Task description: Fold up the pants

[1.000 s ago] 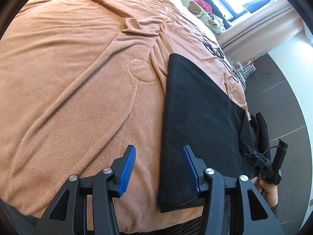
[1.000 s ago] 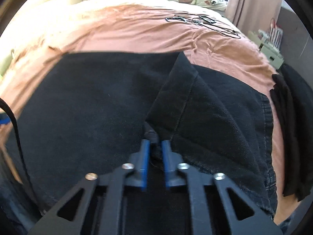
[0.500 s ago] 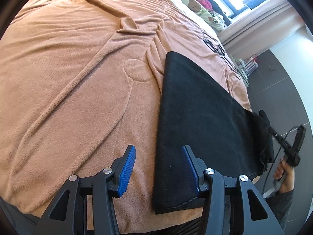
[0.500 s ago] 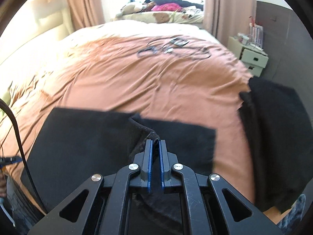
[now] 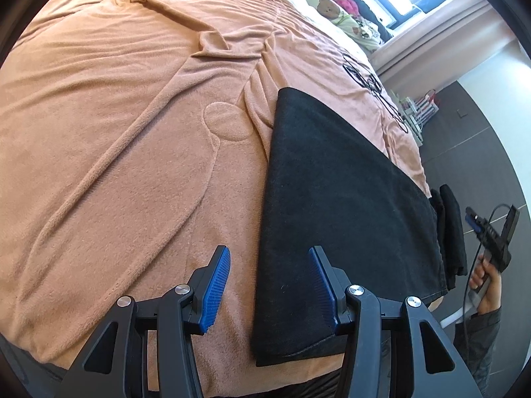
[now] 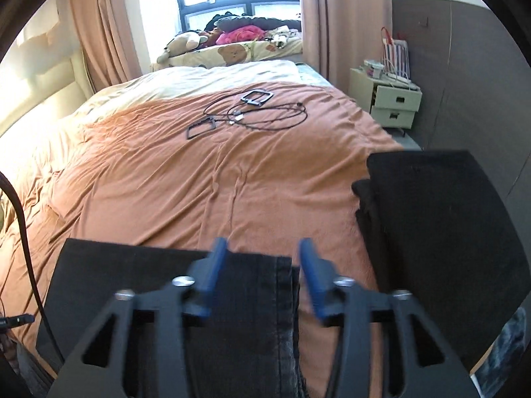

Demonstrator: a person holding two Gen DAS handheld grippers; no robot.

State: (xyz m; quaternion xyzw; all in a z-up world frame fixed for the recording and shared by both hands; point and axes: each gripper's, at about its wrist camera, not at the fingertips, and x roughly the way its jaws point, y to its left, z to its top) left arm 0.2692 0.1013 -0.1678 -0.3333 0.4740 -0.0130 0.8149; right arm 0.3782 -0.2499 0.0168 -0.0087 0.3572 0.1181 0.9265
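Pants (image 6: pixel 139 285) lie folded flat on the orange blanket (image 6: pixel 199 192) under our right claw (image 6: pixel 262 275), whose jaws have just been opening and grip nothing. Our left claw (image 5: pixel 268 285) hangs half-open and empty over their near edge; beyond our right claw's right finger sits a dark folded stack (image 6: pixel 441 232).

Matt black denim pants (image 5: pixel 335 205) lie on a soft, fleecy orange blanket (image 5: pixel 116 126); tongs' fingers (image 5: pixel 215 285) carry ribbed blue pads.

The left gripper (image 5: pixel 267 290) points steeply down, its blue pads (image 5: pixel 215 290) parted with nothing between them. The right gripper (image 6: pixel 262 277) also tilts down; its jaws have just been opening and clamp nothing. In the left view the right hand (image 5: pixel 486 280) holds its handle at 4 o'clock.
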